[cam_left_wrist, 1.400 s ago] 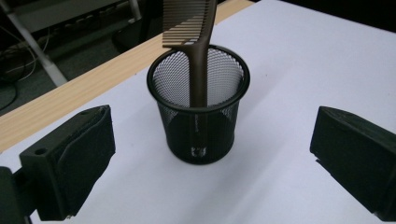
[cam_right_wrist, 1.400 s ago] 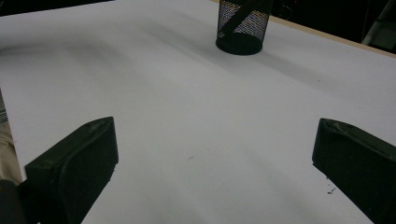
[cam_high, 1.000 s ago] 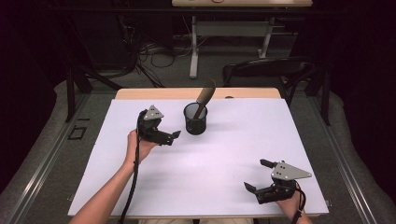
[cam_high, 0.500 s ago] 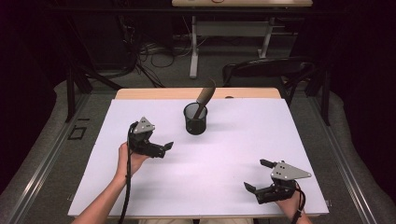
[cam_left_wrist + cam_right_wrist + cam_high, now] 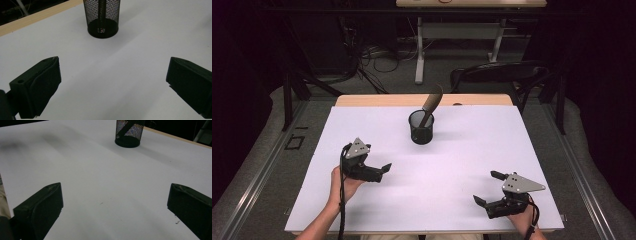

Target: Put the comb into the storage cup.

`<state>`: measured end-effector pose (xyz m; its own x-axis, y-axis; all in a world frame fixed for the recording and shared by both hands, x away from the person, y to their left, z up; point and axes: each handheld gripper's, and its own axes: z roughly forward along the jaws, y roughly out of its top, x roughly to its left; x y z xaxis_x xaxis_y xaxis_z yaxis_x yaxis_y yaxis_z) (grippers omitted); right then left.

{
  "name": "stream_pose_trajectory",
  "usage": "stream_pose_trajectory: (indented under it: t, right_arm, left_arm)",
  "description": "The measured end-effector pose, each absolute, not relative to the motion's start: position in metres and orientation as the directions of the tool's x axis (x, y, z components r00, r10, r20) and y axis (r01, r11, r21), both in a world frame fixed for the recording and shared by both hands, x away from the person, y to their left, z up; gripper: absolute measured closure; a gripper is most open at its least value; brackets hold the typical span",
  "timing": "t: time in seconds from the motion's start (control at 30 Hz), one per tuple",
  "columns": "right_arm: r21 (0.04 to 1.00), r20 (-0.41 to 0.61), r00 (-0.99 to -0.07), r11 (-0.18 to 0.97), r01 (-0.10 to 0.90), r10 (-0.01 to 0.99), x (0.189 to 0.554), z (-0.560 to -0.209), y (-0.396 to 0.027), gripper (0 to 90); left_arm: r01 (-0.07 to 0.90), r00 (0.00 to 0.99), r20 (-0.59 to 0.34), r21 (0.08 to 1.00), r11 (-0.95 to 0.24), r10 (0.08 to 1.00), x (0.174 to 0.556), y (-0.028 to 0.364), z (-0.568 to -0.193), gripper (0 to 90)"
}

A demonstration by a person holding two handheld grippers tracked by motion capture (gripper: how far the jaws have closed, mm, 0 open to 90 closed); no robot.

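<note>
A black mesh cup stands upright on the white table top, toward the back and near the middle. A brown tool handle leans out of it to the right. My left gripper is low over the table's left part, in front of and left of the cup, open and empty. From the left gripper view the cup stands ahead between the wide-apart jaws. Near the front right edge my right gripper is open with nothing in it. The cup stands far ahead in the right gripper view.
The white sheet covers most of a wooden table whose back edge shows bare. A dark chair stands behind the table at the right. Cables and table legs lie on the floor beyond.
My left gripper has drawn back from beside the cup toward the front left of the table. The right gripper has stayed put.
</note>
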<state>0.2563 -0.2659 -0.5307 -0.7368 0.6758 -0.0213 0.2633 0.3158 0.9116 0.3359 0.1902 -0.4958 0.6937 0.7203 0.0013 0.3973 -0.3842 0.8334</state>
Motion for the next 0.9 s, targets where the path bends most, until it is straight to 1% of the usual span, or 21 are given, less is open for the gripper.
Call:
stream_pose_trajectory:
  t: [0.5, 0.9]
  right_arm:
    - [0.911, -0.019, -0.738, 0.316, 0.265, 0.674, 0.257, -0.531, -0.266, 0.0]
    - [0.910, -0.018, -0.739, 0.317, 0.267, 0.673, 0.257, -0.532, -0.266, 0.0]
  left_arm:
    - [0.387, 0.693, 0.024, 0.831, -0.400, 0.720, 0.309, 0.202, -0.499, 0.0]
    - [0.387, 0.678, 0.024, 0.838, -0.384, 0.735, 0.288, 0.212, -0.505, 0.0]
